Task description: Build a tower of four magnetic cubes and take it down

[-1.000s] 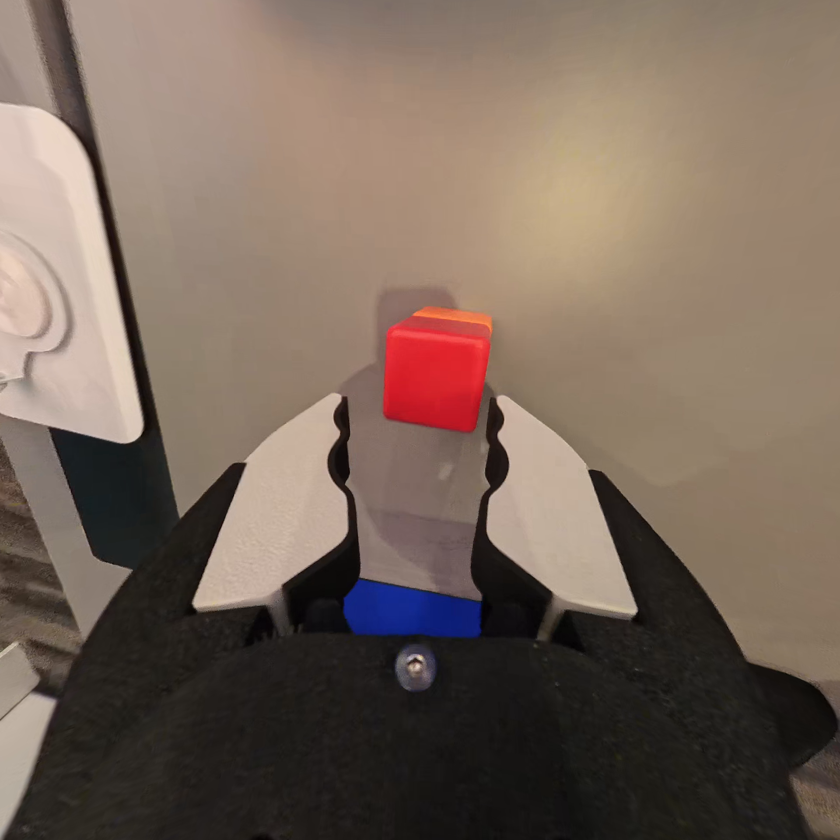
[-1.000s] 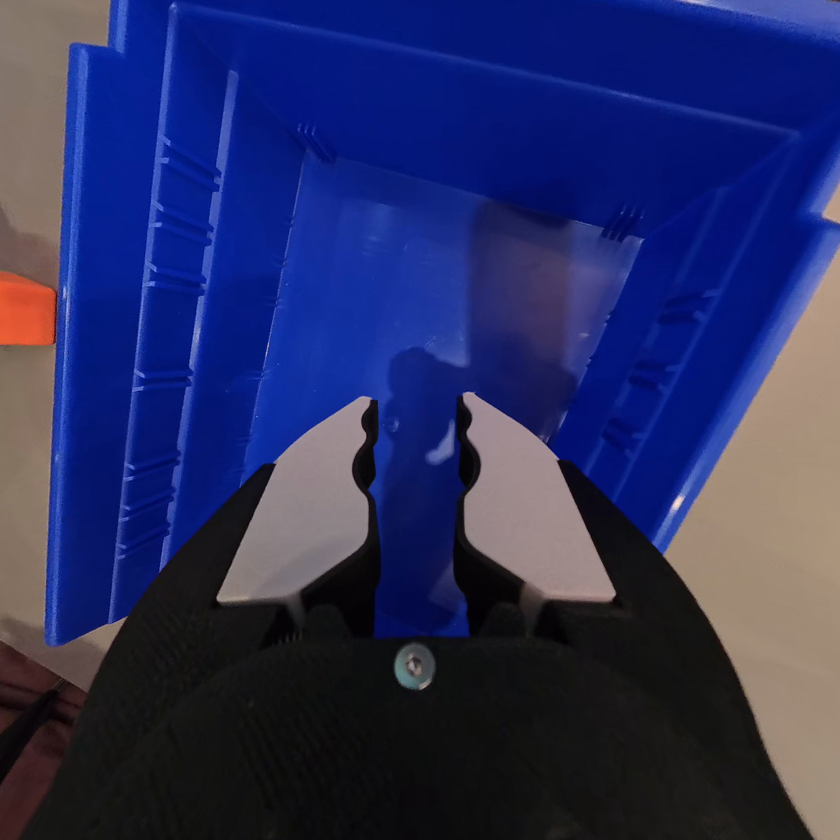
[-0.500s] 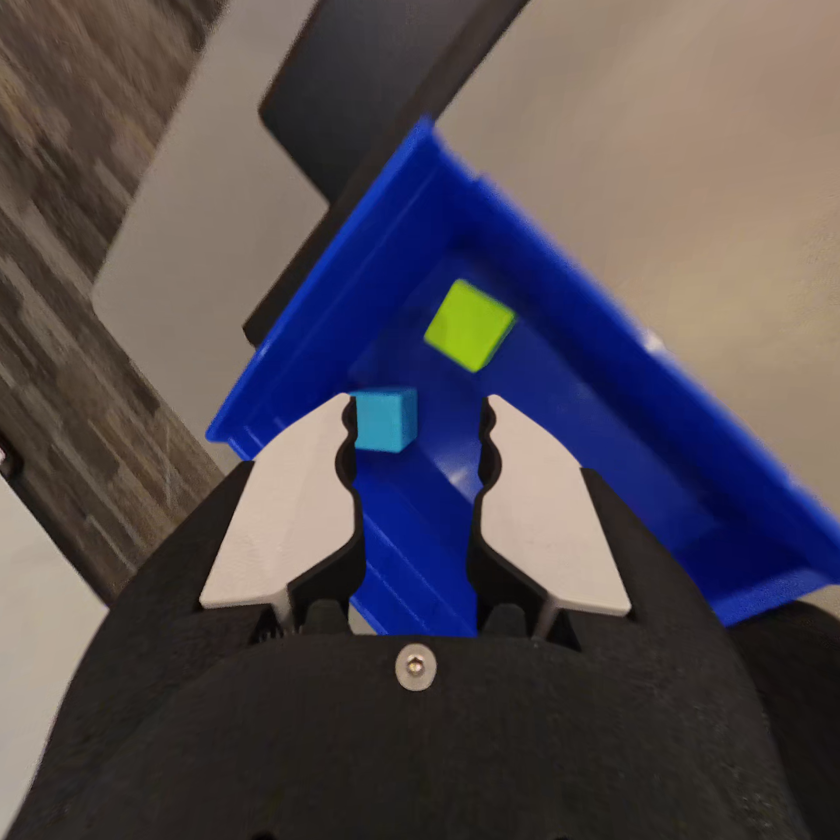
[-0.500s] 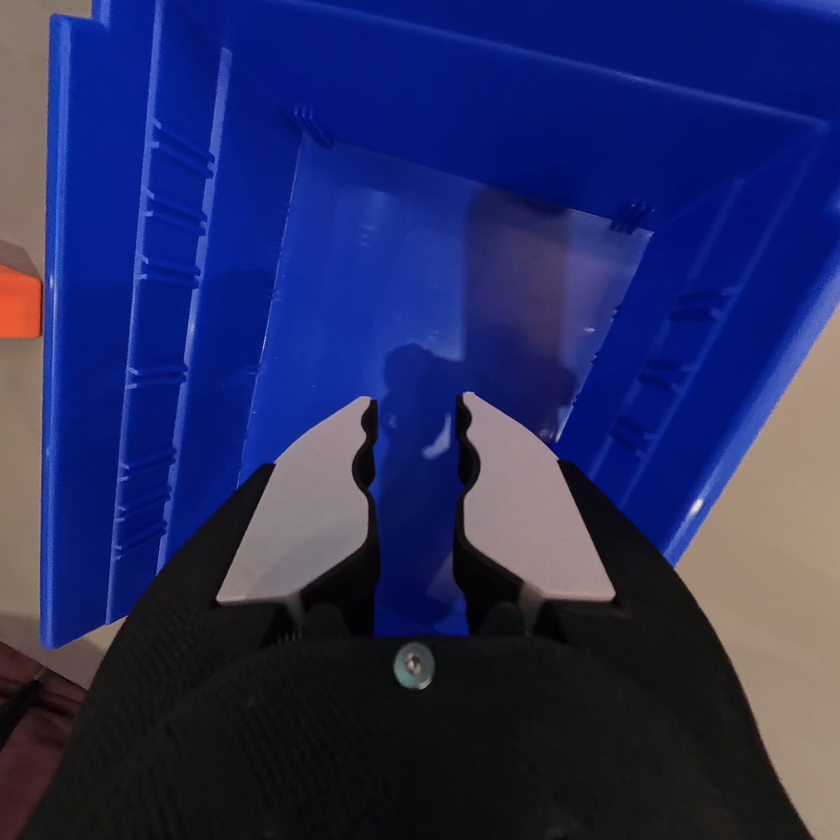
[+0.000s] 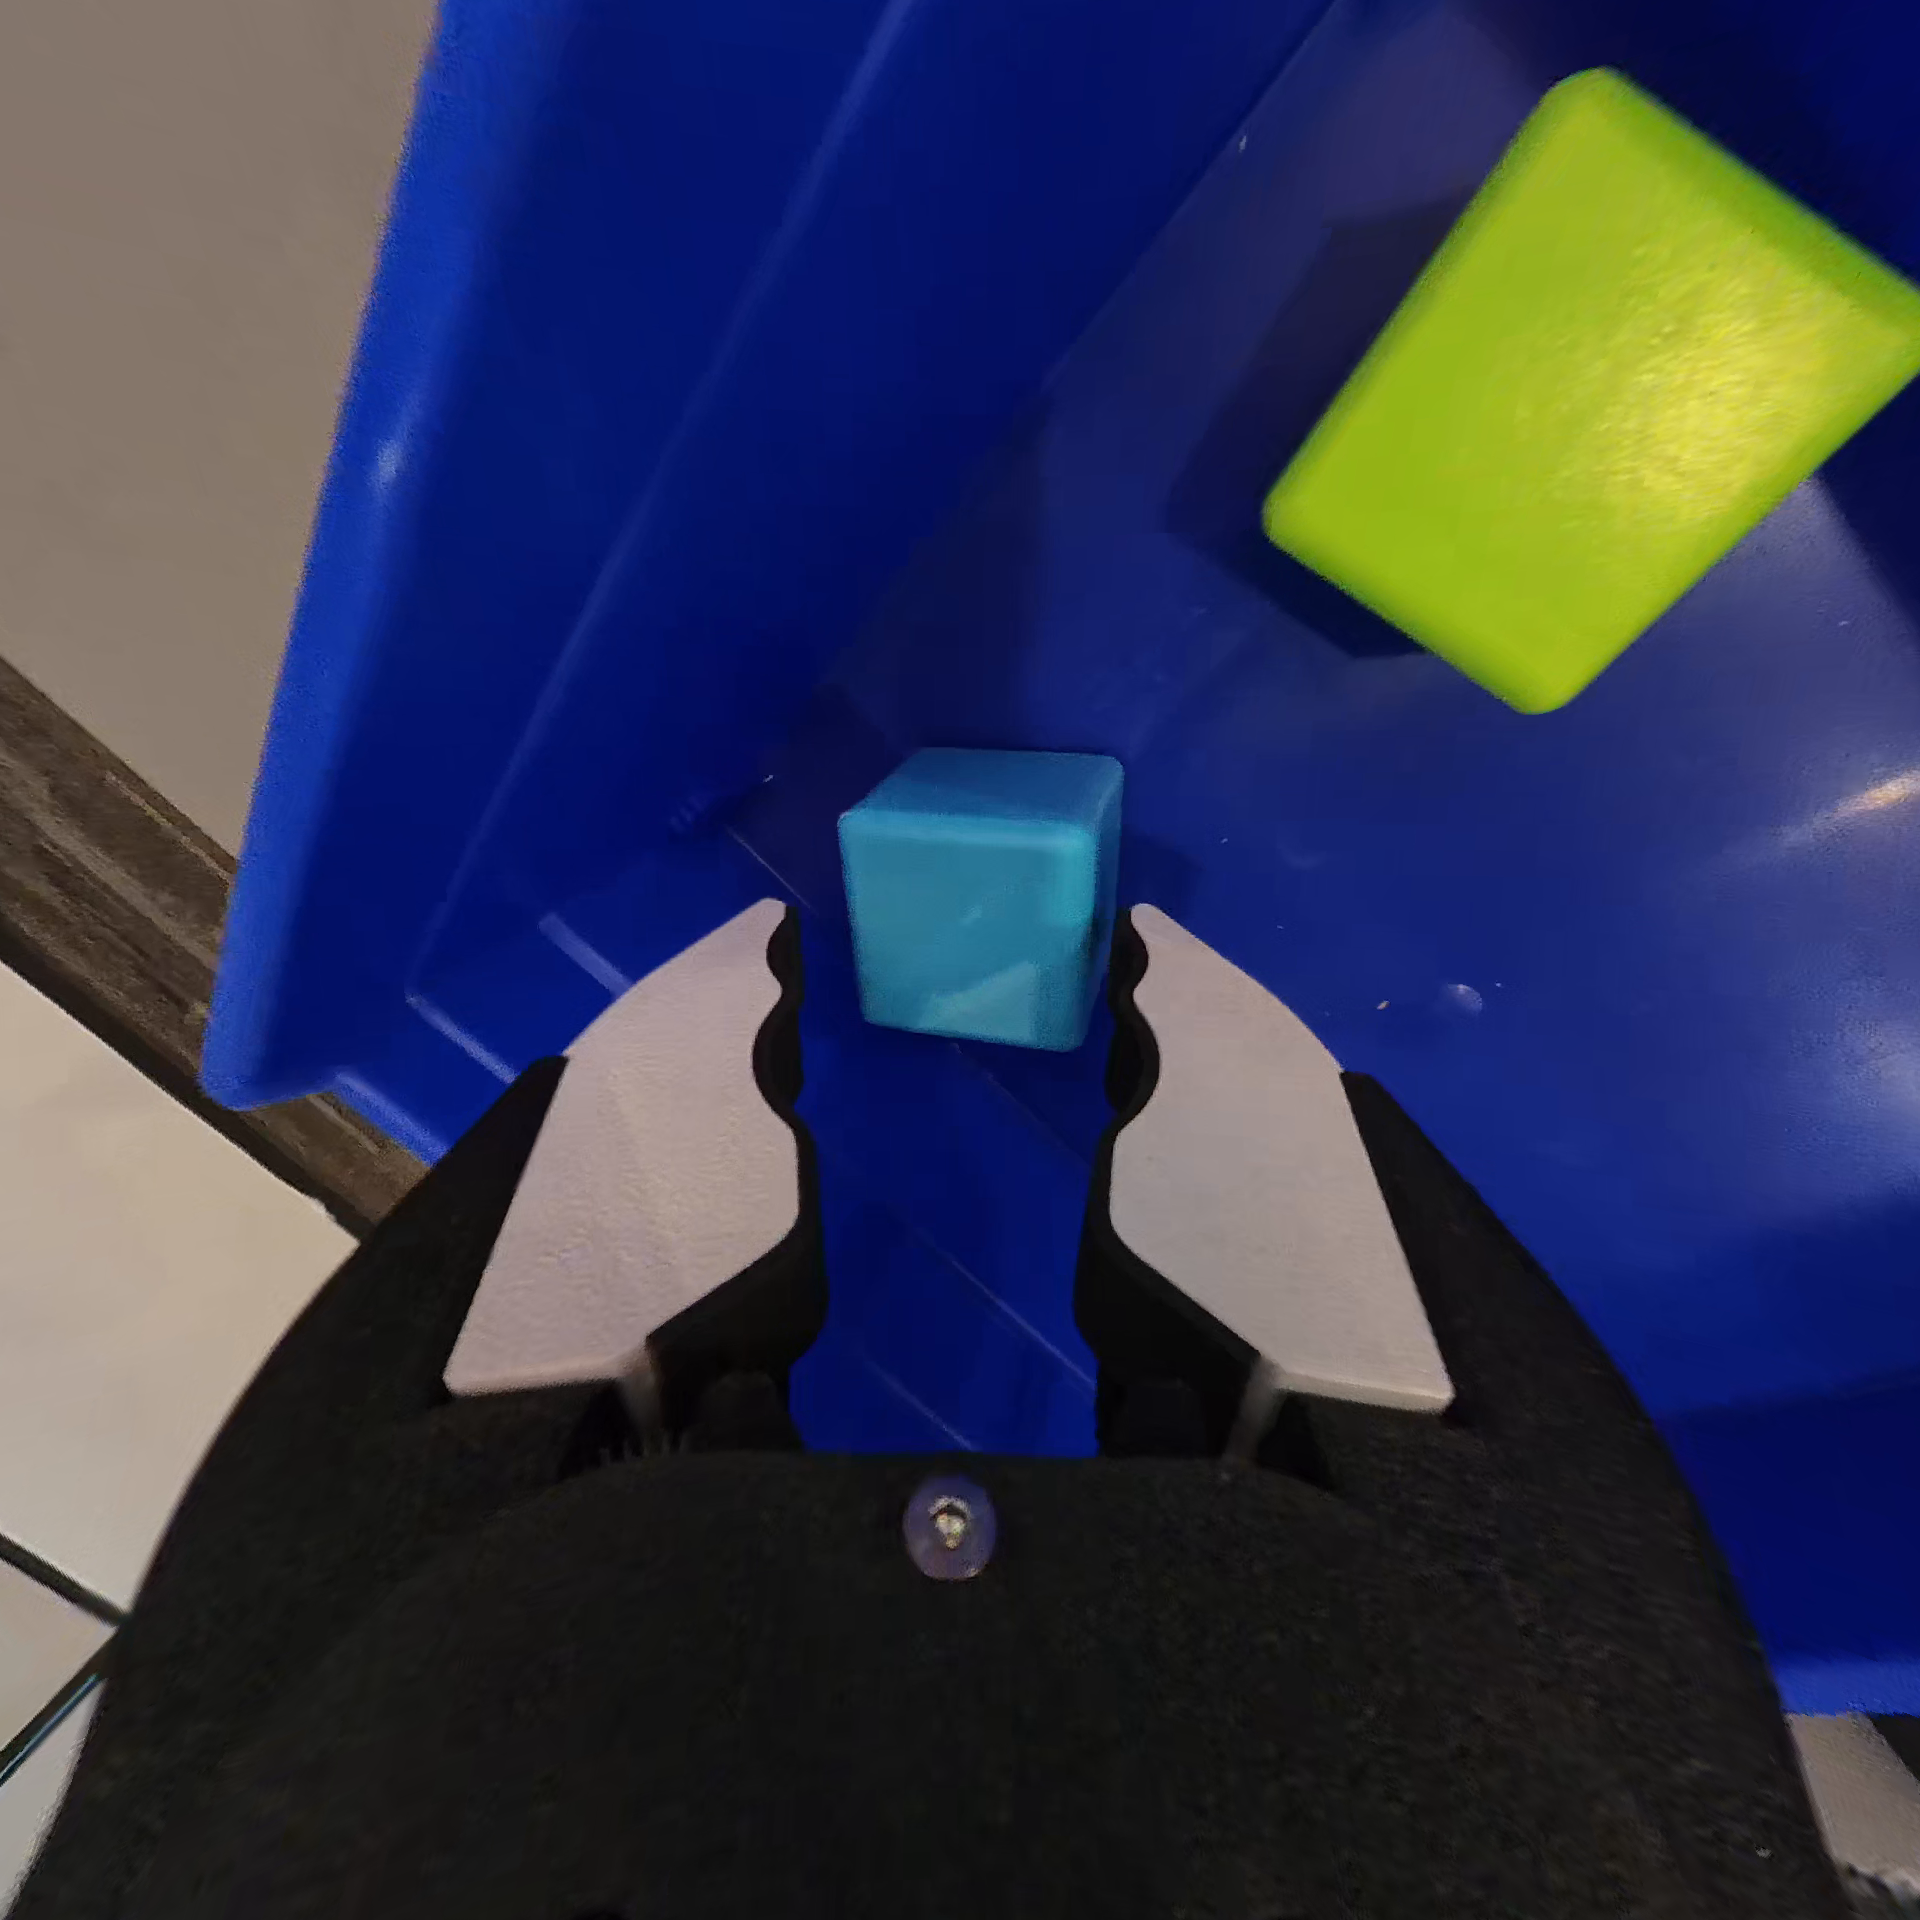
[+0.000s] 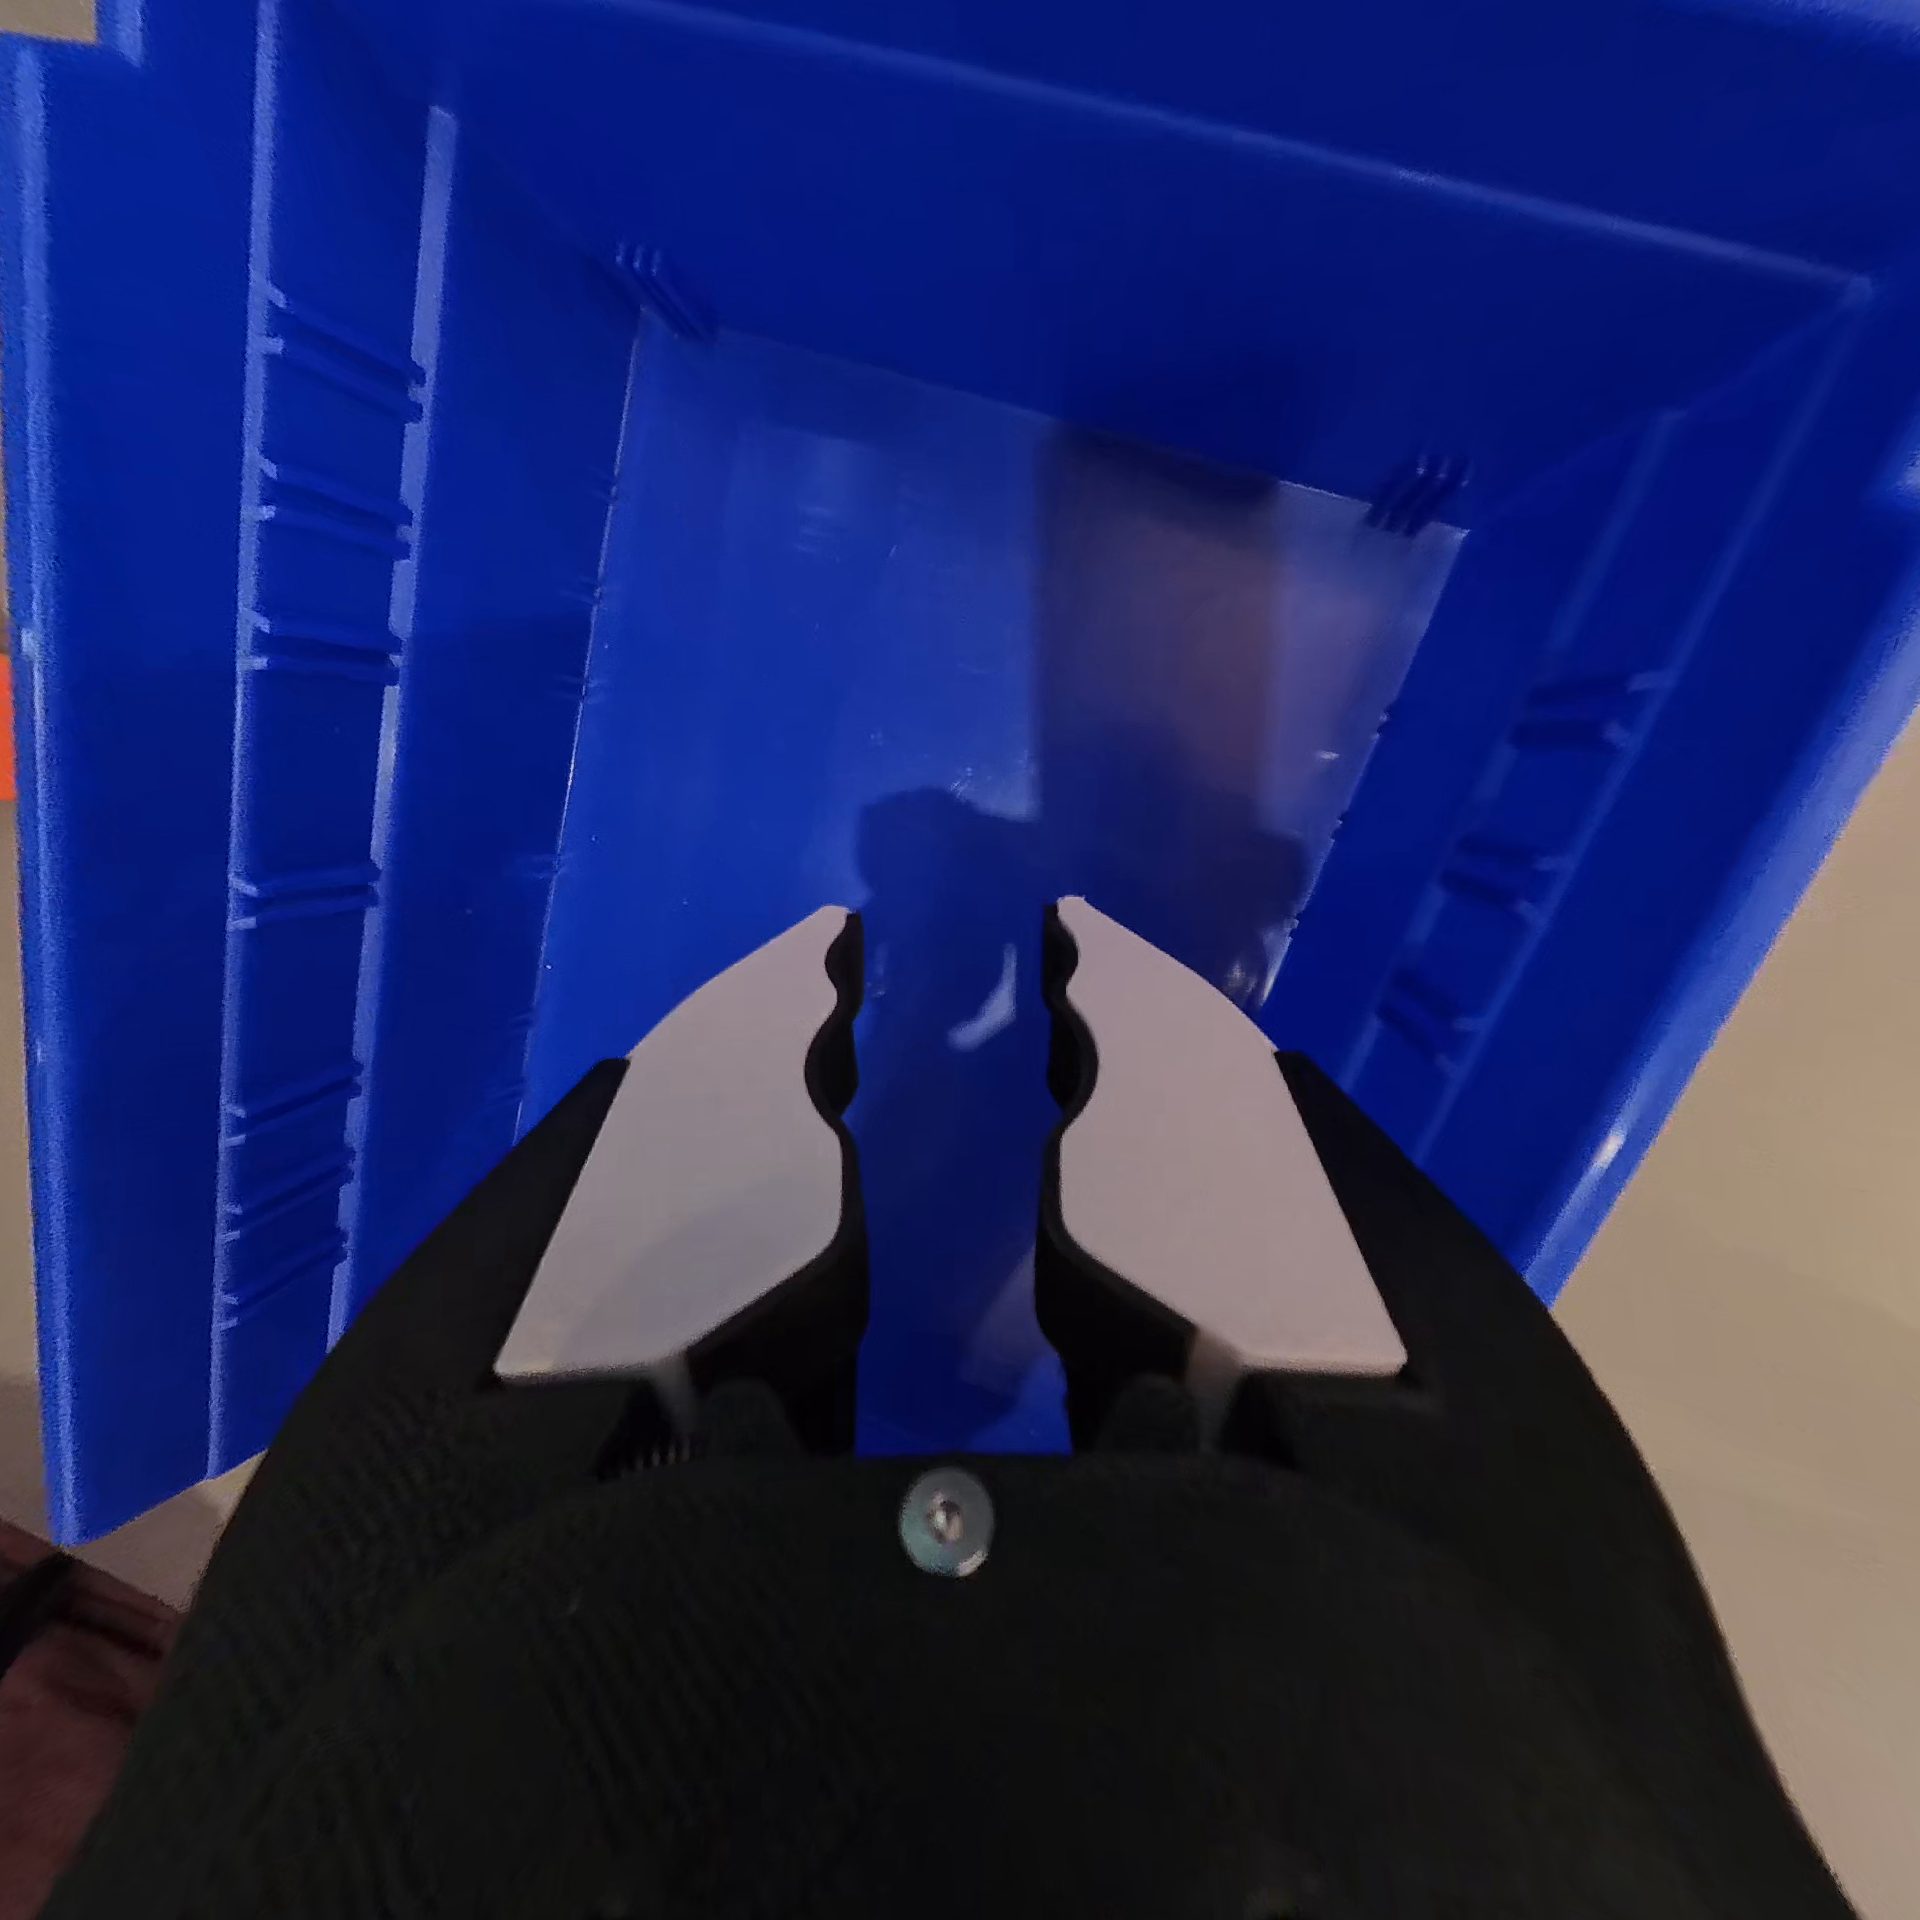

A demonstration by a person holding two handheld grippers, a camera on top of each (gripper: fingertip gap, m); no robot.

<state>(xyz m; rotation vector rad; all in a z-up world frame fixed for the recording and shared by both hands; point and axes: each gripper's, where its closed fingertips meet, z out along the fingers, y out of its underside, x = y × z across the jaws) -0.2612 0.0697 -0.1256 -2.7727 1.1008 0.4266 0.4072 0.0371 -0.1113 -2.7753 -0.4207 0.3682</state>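
Note:
In the left wrist view a light blue cube point(image 5: 977, 894) sits on the floor of a blue bin point(image 5: 644, 416), near its corner. My left gripper point(image 5: 956, 925) is open and low inside the bin, with the cube's near part between its fingertips. The right finger is at the cube's side and a small gap shows on the left. A lime green cube point(image 5: 1590, 384) lies farther in at upper right. My right gripper point(image 6: 954, 920) is open and empty above a second blue bin point(image 6: 312, 727) with nothing in it. A sliver of an orange cube point(image 6: 4, 727) shows at the left edge.
The beige tabletop point(image 5: 156, 312) lies left of the left bin, with a dark floor strip point(image 5: 94, 883) and a white surface point(image 5: 125, 1299) below it. Beige table point(image 6: 1766, 1143) shows right of the right bin. The bin walls slope in around both grippers. My hands' fingertips stand some 65 cm from each other.
My left gripper swung away from the red and orange stack on the table to the blue bin, then dropped around the light blue cube. My right gripper drifted slightly over its empty bin.

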